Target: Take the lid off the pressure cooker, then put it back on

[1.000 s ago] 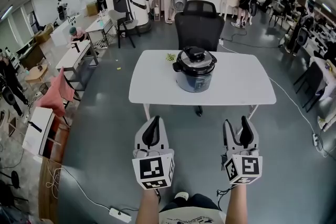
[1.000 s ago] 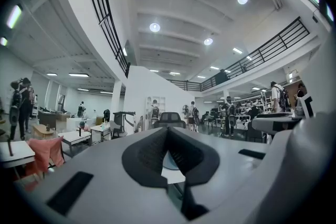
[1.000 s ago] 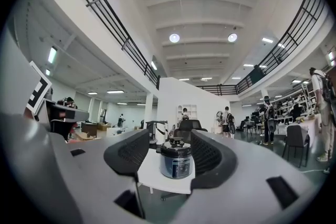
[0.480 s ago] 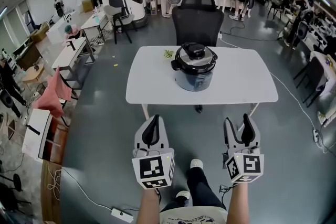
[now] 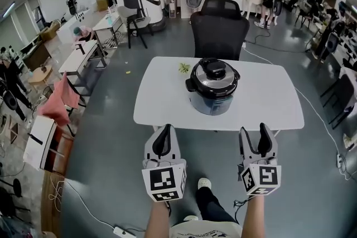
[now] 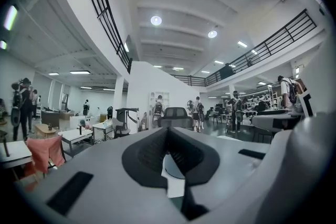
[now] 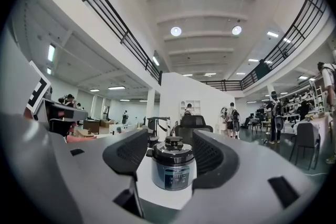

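You are at the opening step. The lid sits closed on the pressure cooker, which stands upright near the middle of the white surface. A small green item lies just beside it, toward the left of the head view, and a black chair stands behind the surface.

You hold both claws level ahead of you, short of the near edge and well apart from the cooker. Your left claw is pressed together with nothing in it. Your right claw is spread and empty, and the right gripper view frames the cooker far off between its jaws.

Nothing is touched yet, so I judge the task to be at the reach-in. Next you likely need to close in on the surface and bring the claws over the lid. The left claw must spread before it can take anything. The lid looks like a twist-lock kind, so expect to grip its top handle, turn, then lift straight up while the body is steadied.
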`<act>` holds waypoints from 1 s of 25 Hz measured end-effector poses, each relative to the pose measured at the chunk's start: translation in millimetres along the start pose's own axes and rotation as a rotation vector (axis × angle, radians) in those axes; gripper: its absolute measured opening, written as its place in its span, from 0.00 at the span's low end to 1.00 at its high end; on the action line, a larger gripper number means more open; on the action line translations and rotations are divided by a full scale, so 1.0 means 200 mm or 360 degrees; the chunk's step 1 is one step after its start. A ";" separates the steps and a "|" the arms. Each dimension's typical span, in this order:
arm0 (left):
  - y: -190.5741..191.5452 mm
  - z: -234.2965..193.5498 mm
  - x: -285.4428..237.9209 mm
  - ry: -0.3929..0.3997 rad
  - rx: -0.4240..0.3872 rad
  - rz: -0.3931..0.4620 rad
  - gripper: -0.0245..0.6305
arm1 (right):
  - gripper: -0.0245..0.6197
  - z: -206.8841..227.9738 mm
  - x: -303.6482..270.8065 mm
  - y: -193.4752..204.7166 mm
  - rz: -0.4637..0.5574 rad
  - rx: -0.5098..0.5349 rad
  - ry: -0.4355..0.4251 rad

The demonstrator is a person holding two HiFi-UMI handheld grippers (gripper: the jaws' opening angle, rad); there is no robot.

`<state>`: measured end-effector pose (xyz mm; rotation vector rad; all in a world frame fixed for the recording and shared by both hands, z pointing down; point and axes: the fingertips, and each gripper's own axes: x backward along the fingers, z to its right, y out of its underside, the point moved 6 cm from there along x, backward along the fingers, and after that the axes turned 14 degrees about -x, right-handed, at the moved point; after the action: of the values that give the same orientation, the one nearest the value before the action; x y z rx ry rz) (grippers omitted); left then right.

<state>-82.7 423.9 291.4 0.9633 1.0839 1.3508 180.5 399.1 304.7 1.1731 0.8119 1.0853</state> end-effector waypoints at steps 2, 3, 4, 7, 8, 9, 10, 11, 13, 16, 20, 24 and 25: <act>-0.02 -0.01 -0.13 -0.0029 -0.0002 -0.0002 0.06 | 0.47 0.05 -0.14 -0.02 -0.0003 0.0005 -0.0028; -0.03 -0.01 -0.19 -0.0043 -0.0003 -0.0002 0.06 | 0.47 0.07 -0.22 -0.04 -0.0003 0.0007 -0.0043; -0.05 -0.02 -0.26 -0.0058 -0.0005 -0.0002 0.06 | 0.47 0.10 -0.29 -0.06 -0.0002 0.0007 -0.0060; -0.10 -0.03 -0.43 -0.0102 -0.0012 -0.0005 0.06 | 0.47 0.16 -0.50 -0.12 -0.0004 0.0010 -0.0108; -0.12 -0.03 -0.49 -0.0115 -0.0015 -0.0005 0.06 | 0.47 0.19 -0.56 -0.13 -0.0003 0.0011 -0.0121; -0.13 -0.03 -0.54 -0.0128 -0.0016 -0.0006 0.06 | 0.47 0.21 -0.62 -0.15 -0.0002 0.0011 -0.0134; -0.14 -0.04 -0.59 -0.0143 -0.0013 -0.0009 0.06 | 0.47 0.23 -0.68 -0.16 -0.0002 0.0011 -0.0147; -0.14 -0.04 -0.64 -0.0157 -0.0008 -0.0014 0.06 | 0.47 0.25 -0.74 -0.17 -0.0003 0.0012 -0.0162; -0.14 -0.04 -0.73 -0.0181 0.0007 -0.0029 0.06 | 0.47 0.28 -0.85 -0.18 -0.0012 0.0017 -0.0191; -0.13 -0.05 -0.84 -0.0207 0.0027 -0.0061 0.06 | 0.47 0.31 -0.97 -0.18 -0.0034 0.0027 -0.0229; -0.09 -0.04 -0.95 -0.0213 0.0053 -0.0107 0.06 | 0.47 0.36 -1.10 -0.14 -0.0082 0.0042 -0.0261; -0.04 -0.03 -1.04 -0.0173 0.0087 -0.0183 0.06 | 0.47 0.41 -1.20 -0.11 -0.0135 0.0055 -0.0274; -0.02 -0.03 -1.07 -0.0161 0.0113 -0.0203 0.06 | 0.47 0.41 -1.23 -0.10 -0.0144 0.0061 -0.0274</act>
<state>-72.9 210.7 294.8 0.9870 1.1033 1.1550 187.2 139.8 294.3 1.2323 0.7469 0.8848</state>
